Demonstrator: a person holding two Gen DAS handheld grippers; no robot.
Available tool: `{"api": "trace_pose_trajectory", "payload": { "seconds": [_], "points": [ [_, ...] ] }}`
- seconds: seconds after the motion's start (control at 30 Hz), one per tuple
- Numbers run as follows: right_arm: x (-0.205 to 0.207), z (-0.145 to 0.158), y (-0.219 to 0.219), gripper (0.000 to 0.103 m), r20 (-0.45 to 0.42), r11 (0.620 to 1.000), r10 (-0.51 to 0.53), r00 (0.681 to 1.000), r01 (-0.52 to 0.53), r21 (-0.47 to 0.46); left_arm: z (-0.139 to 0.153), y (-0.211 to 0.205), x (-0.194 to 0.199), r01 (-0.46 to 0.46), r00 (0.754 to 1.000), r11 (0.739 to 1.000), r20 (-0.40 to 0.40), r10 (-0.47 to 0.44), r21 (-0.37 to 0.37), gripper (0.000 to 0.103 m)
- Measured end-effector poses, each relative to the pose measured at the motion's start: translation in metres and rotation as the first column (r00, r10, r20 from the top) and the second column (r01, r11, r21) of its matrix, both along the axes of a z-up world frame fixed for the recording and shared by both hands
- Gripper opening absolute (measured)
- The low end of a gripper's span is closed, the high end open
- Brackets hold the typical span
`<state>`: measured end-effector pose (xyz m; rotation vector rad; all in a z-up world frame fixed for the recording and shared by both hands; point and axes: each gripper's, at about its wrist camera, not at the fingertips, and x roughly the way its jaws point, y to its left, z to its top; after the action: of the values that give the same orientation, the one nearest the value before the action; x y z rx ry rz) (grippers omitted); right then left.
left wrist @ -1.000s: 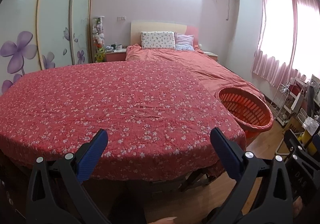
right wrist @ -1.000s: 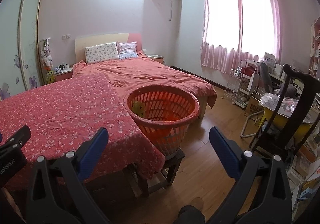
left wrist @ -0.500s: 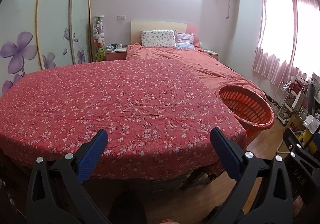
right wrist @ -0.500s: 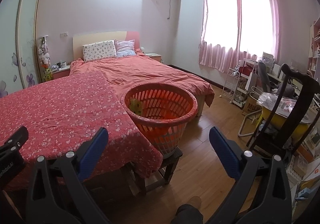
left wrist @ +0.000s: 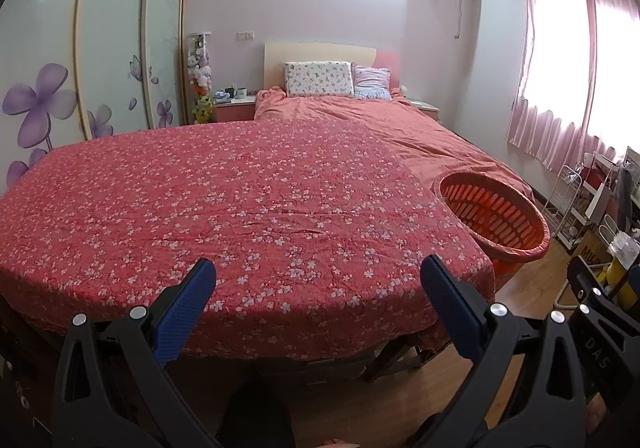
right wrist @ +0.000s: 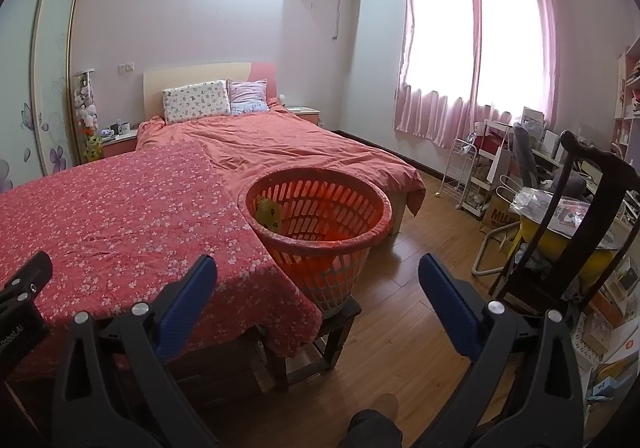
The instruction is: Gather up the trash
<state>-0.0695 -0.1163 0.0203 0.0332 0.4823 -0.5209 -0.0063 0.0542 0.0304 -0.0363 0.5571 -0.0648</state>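
Note:
An orange slatted basket (right wrist: 316, 244) stands on a small dark stool (right wrist: 324, 336) at the right edge of the table; it also shows in the left wrist view (left wrist: 496, 216). A yellow-green crumpled item (right wrist: 269, 214) lies inside it against the left wall. The table under a red floral cloth (left wrist: 240, 208) carries no loose trash that I can see. My left gripper (left wrist: 318, 296) is open and empty, hovering before the table's near edge. My right gripper (right wrist: 318, 296) is open and empty, in front of and below the basket.
A bed with a salmon cover (right wrist: 280, 144) lies behind the table. A dark wooden chair (right wrist: 568, 216) and a cluttered yellow table (right wrist: 568, 232) stand at the right. A white wire rack (right wrist: 468, 176) stands under the pink-curtained window. Wooden floor (right wrist: 400, 328) lies between.
Both views have drifted slightly: the basket sits a little lower and more to the right in the left view, a little left in the right view. Both grippers stay open.

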Motion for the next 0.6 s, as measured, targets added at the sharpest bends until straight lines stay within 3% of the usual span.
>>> {"api": "trace_pose_trajectory", "payload": {
  "seconds": [0.6],
  "points": [
    [0.0046, -0.0026, -0.0016, 0.099, -0.013, 1.0, 0.004, 1.0, -0.004, 0.005, -0.0029, 0.0001, 0.0045, -0.005, 1.0, 1.0, -0.028, 0.005, -0.018, 0.101]
  ]
}}
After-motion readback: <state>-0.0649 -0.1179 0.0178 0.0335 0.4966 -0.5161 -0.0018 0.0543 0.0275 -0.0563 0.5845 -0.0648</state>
